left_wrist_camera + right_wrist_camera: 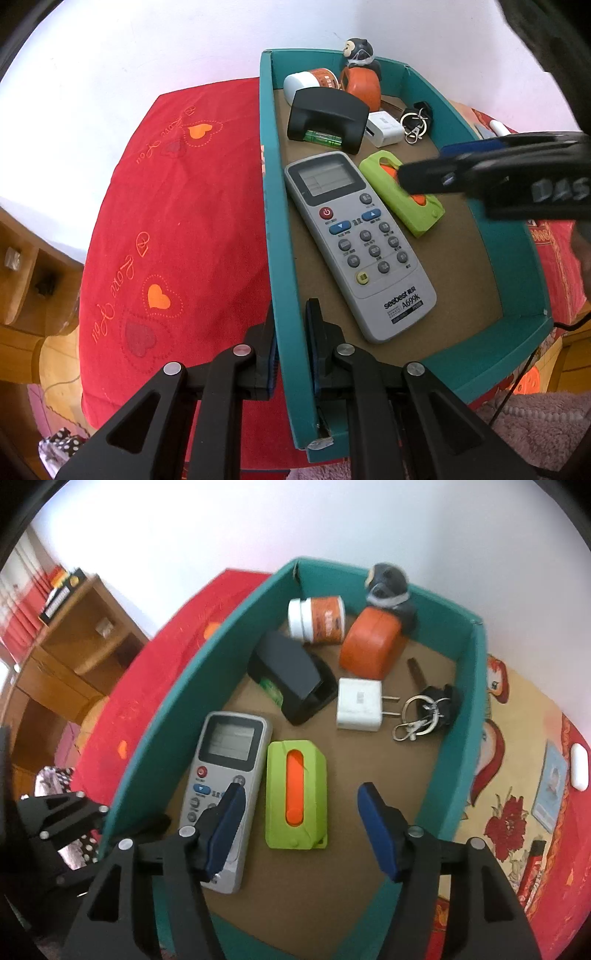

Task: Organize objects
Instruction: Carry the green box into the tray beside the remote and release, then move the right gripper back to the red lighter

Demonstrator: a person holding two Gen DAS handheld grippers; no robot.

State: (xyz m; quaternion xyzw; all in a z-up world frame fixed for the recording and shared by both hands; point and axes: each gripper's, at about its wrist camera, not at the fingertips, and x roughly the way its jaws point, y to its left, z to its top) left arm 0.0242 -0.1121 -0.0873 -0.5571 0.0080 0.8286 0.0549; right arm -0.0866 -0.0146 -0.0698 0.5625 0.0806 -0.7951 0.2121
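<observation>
A teal box (275,229) (155,716) sits on a red cloth. Inside lie a grey remote (354,240) (221,775), a green and orange case (413,206) (295,794), a black level tool (325,118) (291,679), a white charger (384,129) (360,703), keys (415,122) (424,716), an orange tape measure (364,88) (371,646), a white jar (310,81) (317,618) and a penguin figure (360,51) (388,583). My left gripper (291,317) is shut on the box's left wall. My right gripper (301,794) is open above the green case.
The red cloth (166,221) with hearts covers the surface left of the box. A wooden shelf (74,638) stands at the far left. On the patterned cloth right of the box lie a card (550,786) and a white item (579,766).
</observation>
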